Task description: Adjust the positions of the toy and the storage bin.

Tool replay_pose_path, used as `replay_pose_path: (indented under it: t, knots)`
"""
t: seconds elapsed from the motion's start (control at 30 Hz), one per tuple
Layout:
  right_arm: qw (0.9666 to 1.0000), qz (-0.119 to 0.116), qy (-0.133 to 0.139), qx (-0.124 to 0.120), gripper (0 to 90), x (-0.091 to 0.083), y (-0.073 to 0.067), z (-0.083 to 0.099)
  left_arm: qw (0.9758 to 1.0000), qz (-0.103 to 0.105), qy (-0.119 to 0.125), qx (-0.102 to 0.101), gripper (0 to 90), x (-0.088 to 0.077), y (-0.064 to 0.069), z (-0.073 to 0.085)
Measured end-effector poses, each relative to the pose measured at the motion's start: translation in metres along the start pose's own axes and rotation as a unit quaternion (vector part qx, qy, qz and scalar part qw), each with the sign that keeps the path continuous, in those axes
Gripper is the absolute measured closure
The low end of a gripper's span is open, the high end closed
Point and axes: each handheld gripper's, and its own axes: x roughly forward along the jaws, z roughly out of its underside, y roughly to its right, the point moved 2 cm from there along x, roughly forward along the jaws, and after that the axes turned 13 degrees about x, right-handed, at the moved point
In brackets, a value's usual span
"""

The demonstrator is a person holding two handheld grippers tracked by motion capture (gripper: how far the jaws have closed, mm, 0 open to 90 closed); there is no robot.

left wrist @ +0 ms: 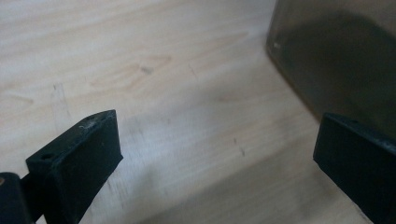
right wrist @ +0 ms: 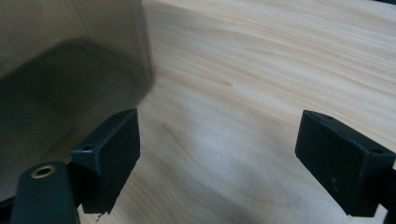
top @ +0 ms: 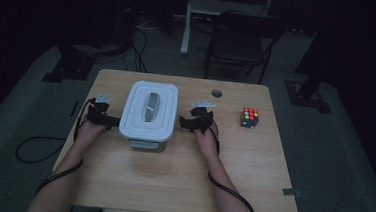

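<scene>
Here, box (top: 149, 116) between open grippers

Wooden table (top: 171, 180), lidded white box (top: 149, 114), colour cube (top: 249, 117)

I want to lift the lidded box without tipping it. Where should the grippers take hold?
Probably by the two long side walls of the lidded box, just under the white lid's overhanging rim, one gripper per side. The left gripper and right gripper already flank it, jaws open. The box looks too wide for one gripper, and its smooth walls offer no handle.
</scene>
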Motion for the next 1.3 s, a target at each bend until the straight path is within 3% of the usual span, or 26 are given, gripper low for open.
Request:
replay_pose_path:
  t: [0.37, 0.53, 0.6, 1.0, 1.3]
  knots:
    - [0.9998, -0.014, 0.006, 0.012, 13.5, 0.008, -0.01, -0.011, 1.0, 0.003, 0.006, 0.005, 1.5, 0.006, 0.003, -0.014]
    - [0.9996, -0.027, 0.0, 0.004, 13.5, 0.01, -0.016, -0.012, 0.9998, 0.007, 0.006, 0.015, 1.5, 0.008, 0.009, -0.02]
    - [0.9998, -0.022, -0.001, 0.003, 13.8, 0.01, -0.018, -0.012, 0.9998, 0.007, 0.005, 0.016, 1.6, 0.007, 0.009, -0.02]
    - [0.9994, -0.031, -0.002, 0.018, 16.8, 0.004, -0.012, -0.008, 0.9996, 0.015, 0.007, 0.024, 1.7, 0.006, 0.02, -0.023]
    - [0.9996, -0.024, -0.003, 0.017, 17.6, -0.005, -0.002, -0.003, 0.9992, 0.025, 0.011, 0.03, 1.7, 0.008, 0.034, -0.032]
